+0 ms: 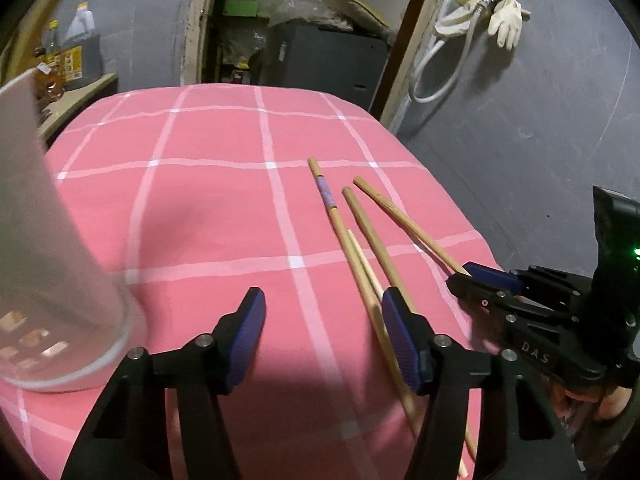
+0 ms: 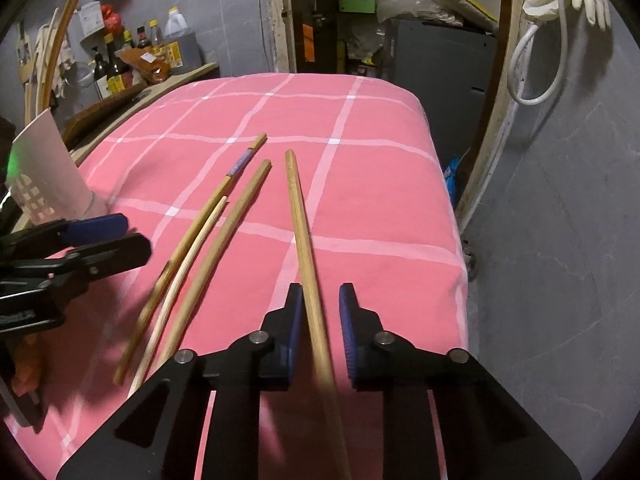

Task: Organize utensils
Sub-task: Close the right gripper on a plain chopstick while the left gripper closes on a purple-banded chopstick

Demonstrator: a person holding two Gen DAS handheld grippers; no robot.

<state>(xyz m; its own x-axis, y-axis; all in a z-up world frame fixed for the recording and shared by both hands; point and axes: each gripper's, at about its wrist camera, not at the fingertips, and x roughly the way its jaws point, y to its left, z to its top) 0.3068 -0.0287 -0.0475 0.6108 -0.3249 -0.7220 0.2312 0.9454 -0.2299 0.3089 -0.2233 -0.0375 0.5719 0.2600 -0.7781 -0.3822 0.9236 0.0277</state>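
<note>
Fingers (image 2: 294, 320) astride chopstick (image 2: 298, 216), tip pointing away.

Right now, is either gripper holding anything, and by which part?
Nothing gripped yet. Right gripper straddles the rightmost chopstick partway along its shaft, a gap showing beside one pad. Left gripper open, pressing nothing.

We count four chopsticks (image 2: 208, 248) on table (image 2: 360, 184), centre of frame: one with purple band (image 2: 241, 164), one thin pale (image 2: 188, 268), two plain bamboo (image 2: 304, 248). One white perforated holder (image 1: 44, 248) at left edge. Two claws: left claw (image 1: 324, 344) at bottom centre of left view, right claw (image 2: 320, 336) at bottom centre of right view. One rubber glove (image 1: 506, 20) on wall, upper right. One white hose (image 1: 440, 76) below it. Bottles on shelf, upper left: several, we cannot count exactly.
</note>
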